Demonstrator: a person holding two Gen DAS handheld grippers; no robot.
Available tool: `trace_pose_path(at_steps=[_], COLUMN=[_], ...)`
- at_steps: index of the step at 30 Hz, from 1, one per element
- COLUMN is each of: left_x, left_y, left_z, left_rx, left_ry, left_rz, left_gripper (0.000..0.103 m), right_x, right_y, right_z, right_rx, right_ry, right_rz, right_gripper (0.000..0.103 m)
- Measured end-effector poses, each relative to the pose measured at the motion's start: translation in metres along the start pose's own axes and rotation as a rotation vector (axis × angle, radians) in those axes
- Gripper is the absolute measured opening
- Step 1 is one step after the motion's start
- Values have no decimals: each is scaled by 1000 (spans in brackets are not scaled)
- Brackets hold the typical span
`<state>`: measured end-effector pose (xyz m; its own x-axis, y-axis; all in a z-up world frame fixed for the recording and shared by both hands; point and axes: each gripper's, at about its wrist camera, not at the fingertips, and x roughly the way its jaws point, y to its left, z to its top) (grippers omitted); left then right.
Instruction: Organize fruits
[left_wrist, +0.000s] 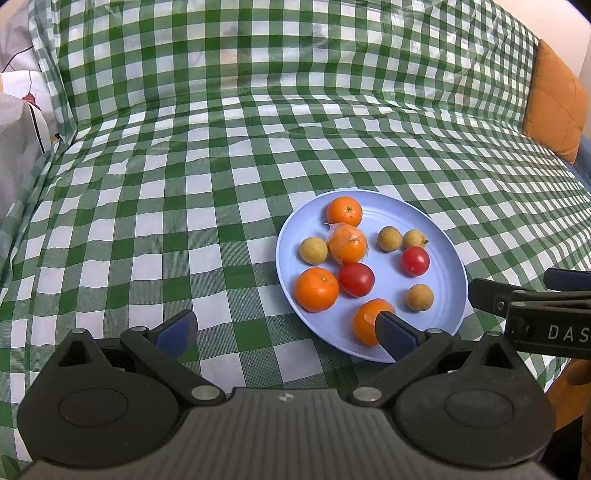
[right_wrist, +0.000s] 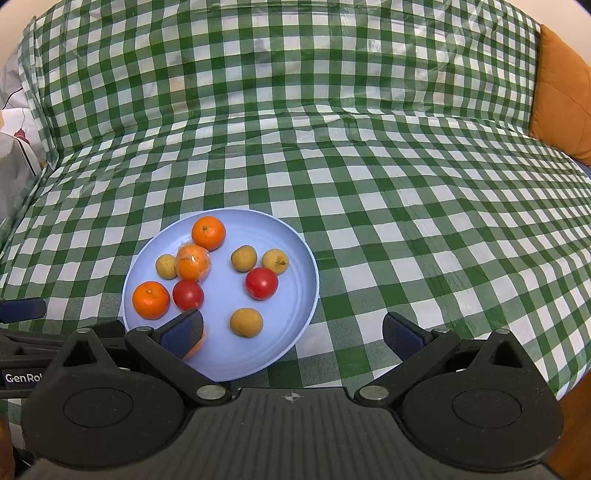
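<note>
Nearest the left wrist camera, the left tongs (left_wrist: 284, 332) stand wide apart and hold nothing; the right-hand finger (left_wrist: 393, 334) overlaps the closest orange (left_wrist: 364, 319) at the plate's near rim, though whether it touches cannot be told. Ahead and to the right of these tongs lies the round blue plate (left_wrist: 443, 266), flat on the green checked cloth (left_wrist: 166, 206), with no long axis to speak of. On it sit three more oranges, one wrapped in clear film (left_wrist: 348, 243), two red tomatoes (left_wrist: 356, 279) and four small brownish fruits (left_wrist: 313, 250), all loosely spread. Left of the tongs and beyond the plate the cloth lies bare and open; an orange cushion (left_wrist: 554, 99) stands at the far right edge. The right tongs (left_wrist: 524, 295) come in from the right, just beside the plate's rim. From the right wrist camera, the right tongs (right_wrist: 291, 334) also gape wide and empty, the left-hand finger (right_wrist: 183, 334) covering the near orange (right_wrist: 195, 347). The plate (right_wrist: 291, 243) lies ahead and left of them, with bare cloth to the right, up to the cloth's near edge at lower right.
</note>
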<state>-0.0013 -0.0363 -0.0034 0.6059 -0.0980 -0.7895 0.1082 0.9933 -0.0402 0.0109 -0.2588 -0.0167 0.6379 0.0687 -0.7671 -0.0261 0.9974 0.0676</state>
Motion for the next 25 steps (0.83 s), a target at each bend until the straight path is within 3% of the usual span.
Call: trace_pose_path(at_steps=[18,25], left_x=[2,-3], left_y=[-6,-5], left_z=[3,6], left_rx=[34,53], left_ry=[-1,-35], left_rz=[24,4], left_gripper=[102,103], right_x=[1,1], right_y=[-4,-14], right_z=[5,10], right_rx=[-50,-61], right_ry=[-14,-41], right_rz=[9,23], right_gripper=[102,102])
